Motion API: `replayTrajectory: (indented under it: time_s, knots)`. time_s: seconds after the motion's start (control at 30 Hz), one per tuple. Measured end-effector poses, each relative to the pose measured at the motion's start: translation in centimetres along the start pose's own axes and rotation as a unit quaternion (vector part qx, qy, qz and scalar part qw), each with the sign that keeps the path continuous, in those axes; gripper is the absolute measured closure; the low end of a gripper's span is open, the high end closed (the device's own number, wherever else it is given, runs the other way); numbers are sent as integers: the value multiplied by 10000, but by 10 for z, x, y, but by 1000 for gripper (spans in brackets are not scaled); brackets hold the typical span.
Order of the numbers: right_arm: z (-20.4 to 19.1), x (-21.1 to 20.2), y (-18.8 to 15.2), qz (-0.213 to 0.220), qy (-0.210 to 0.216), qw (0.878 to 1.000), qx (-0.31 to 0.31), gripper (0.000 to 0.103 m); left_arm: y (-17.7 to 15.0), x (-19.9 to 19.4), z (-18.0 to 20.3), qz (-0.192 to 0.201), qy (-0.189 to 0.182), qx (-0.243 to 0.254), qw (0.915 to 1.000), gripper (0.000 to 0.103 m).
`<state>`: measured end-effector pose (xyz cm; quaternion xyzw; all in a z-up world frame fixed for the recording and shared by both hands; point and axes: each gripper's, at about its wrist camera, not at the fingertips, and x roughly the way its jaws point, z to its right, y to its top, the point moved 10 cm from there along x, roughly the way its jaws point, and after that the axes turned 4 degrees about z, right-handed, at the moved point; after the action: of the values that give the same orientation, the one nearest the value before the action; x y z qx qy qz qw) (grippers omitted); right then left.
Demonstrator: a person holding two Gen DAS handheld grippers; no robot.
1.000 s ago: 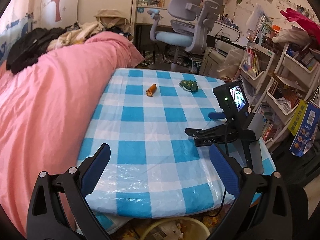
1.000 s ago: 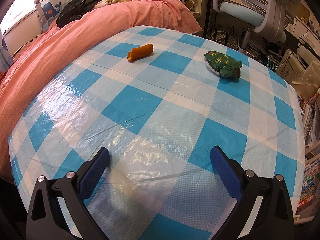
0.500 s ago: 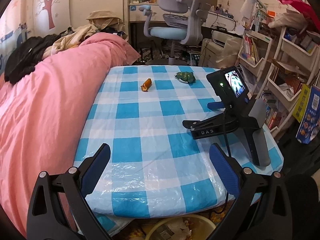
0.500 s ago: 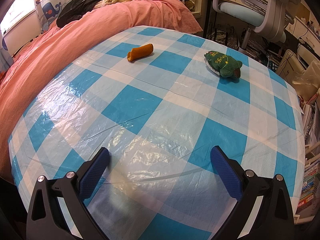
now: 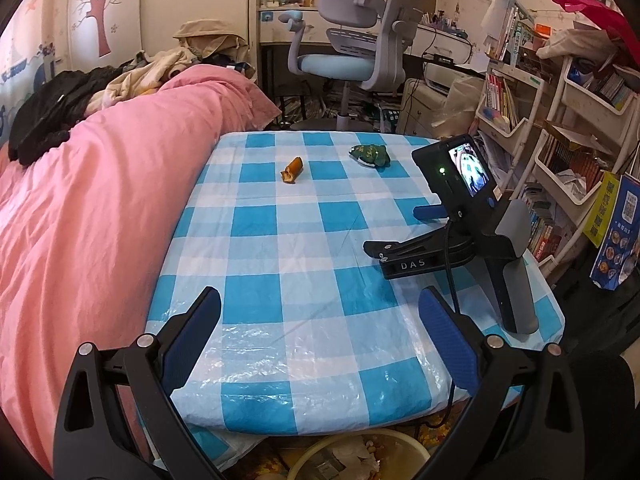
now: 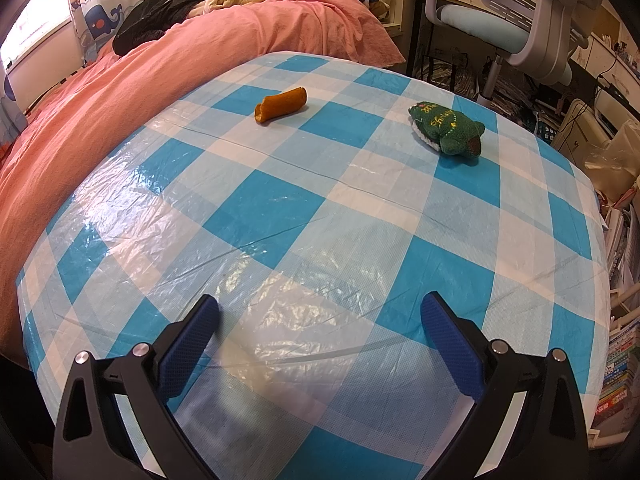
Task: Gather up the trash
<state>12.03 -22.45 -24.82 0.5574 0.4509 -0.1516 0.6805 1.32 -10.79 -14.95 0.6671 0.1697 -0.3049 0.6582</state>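
Observation:
An orange, tube-like scrap point(image 5: 292, 169) point(image 6: 281, 104) lies at the far side of the blue-checked table point(image 5: 280, 264). A green plush toy point(image 5: 370, 155) point(image 6: 446, 129) rests to its right. My left gripper point(image 5: 319, 300) hovers open over the table's near edge, with nothing between its fingers. In the left wrist view, my right gripper point(image 5: 392, 229) rests on the table's right side, far short of both items. It is also open and holds nothing point(image 6: 320, 304). Below the near edge sits a yellow bin point(image 5: 352, 456) with crumpled waste in it.
A pink quilt point(image 5: 100, 200) on the bed presses against the table's left side. Behind the table stands a grey desk chair point(image 5: 360, 40). White racks packed with books point(image 5: 560, 140) line the right side.
The left gripper's view has pulled back and swung a little, so the table sits farther off and the bin shows more. The right gripper's view is unchanged.

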Motion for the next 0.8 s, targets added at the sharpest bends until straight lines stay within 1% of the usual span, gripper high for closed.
replayTrajectory:
  time_s: [0.4, 0.8]
  knots:
    - [0, 0, 0, 0, 0, 10000, 1, 6, 2, -2, 0, 14, 7, 8, 10000, 8]
    - [0, 0, 0, -1, 0, 10000, 1, 6, 2, -3, 1, 58, 34, 118, 9999, 8]
